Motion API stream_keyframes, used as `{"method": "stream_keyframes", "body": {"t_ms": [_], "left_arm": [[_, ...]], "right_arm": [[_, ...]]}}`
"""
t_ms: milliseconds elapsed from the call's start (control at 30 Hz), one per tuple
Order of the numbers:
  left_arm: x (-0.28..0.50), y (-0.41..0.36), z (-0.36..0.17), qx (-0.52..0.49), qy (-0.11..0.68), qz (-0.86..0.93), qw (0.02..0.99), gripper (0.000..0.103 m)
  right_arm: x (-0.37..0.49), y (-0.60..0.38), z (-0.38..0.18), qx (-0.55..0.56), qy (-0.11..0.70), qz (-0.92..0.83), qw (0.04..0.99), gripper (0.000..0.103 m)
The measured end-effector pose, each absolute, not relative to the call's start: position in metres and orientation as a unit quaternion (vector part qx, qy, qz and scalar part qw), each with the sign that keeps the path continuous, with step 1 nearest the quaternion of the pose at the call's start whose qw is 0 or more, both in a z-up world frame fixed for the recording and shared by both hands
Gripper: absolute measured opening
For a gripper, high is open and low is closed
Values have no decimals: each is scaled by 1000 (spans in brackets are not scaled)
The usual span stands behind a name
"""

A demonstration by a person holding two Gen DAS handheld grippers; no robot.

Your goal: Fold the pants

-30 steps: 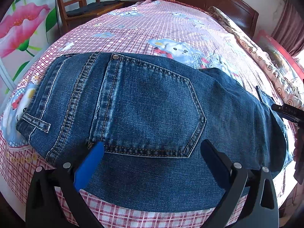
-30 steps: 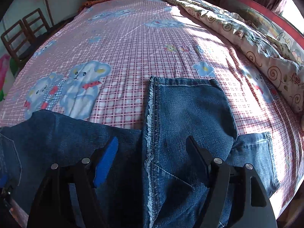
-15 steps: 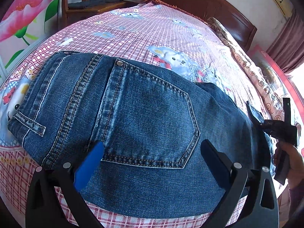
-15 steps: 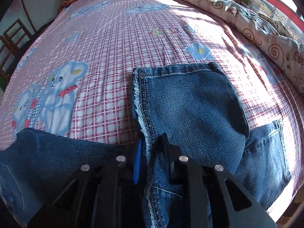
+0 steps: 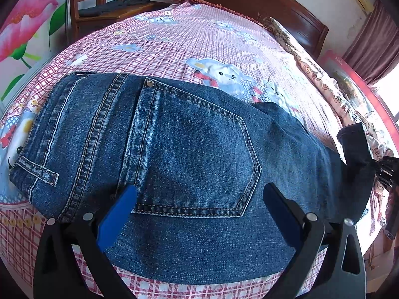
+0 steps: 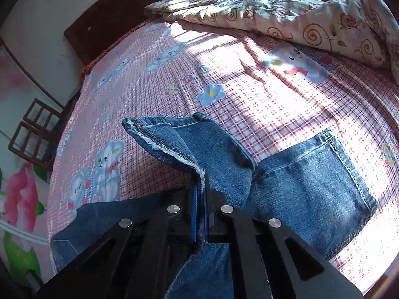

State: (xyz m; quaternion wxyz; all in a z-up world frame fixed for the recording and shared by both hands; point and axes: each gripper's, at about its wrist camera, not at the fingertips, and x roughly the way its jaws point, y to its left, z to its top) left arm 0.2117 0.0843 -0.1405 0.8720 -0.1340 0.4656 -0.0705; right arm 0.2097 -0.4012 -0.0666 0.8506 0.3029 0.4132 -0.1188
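1. Right gripper (image 6: 200, 214) has just clamped shut on the frayed hem of the jeans (image 5: 174, 162); a second ago its jaws stood wide over the same hem.
2. Since then the pinched hem (image 6: 159, 147) has come up off the bedsheet (image 6: 249, 94), cloth peeling and curling where it lay flat before.
3. Left gripper (image 5: 199, 214) stays wide open above the back pocket (image 5: 199, 154), holding nothing; whether its fingers touch the denim cannot be told. View is barely changed from a second ago.
4. Judgement: the grasp is done and the leg-end fold toward the waist is starting; the left gripper looks placed to hold the seat down.
5. Jeans lie along the near edge of the bed: waistband (image 5: 32, 159) toward the near left corner, leg ends toward the near right side.
6. Surface: pink checked sheet with cartoon bears, soft, sunlit in patches.
7. Room: floral quilt (image 6: 299, 17) bunched along the far right side, dark wooden headboard (image 5: 261, 2), wooden chair (image 5: 99, 2) and a flower mural at left.
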Motion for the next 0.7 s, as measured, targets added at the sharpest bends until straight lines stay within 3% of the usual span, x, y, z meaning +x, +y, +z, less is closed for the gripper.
{"method": "stream_keyframes", "body": {"t_ms": [300, 467, 600, 700], "left_arm": [[207, 68, -144, -55, 470, -74, 878, 101], [203, 64, -145, -28, 468, -76, 880, 101], [203, 62, -145, -22, 470, -71, 880, 101], [204, 60, -145, -16, 472, -67, 879, 101]], "right_arm": [[117, -461, -168, 489, 358, -114, 788, 2], [114, -471, -177, 546, 338, -86, 762, 2], [101, -493, -190, 645, 252, -77, 718, 12], [105, -498, -189, 650, 251, -81, 713, 21]]}}
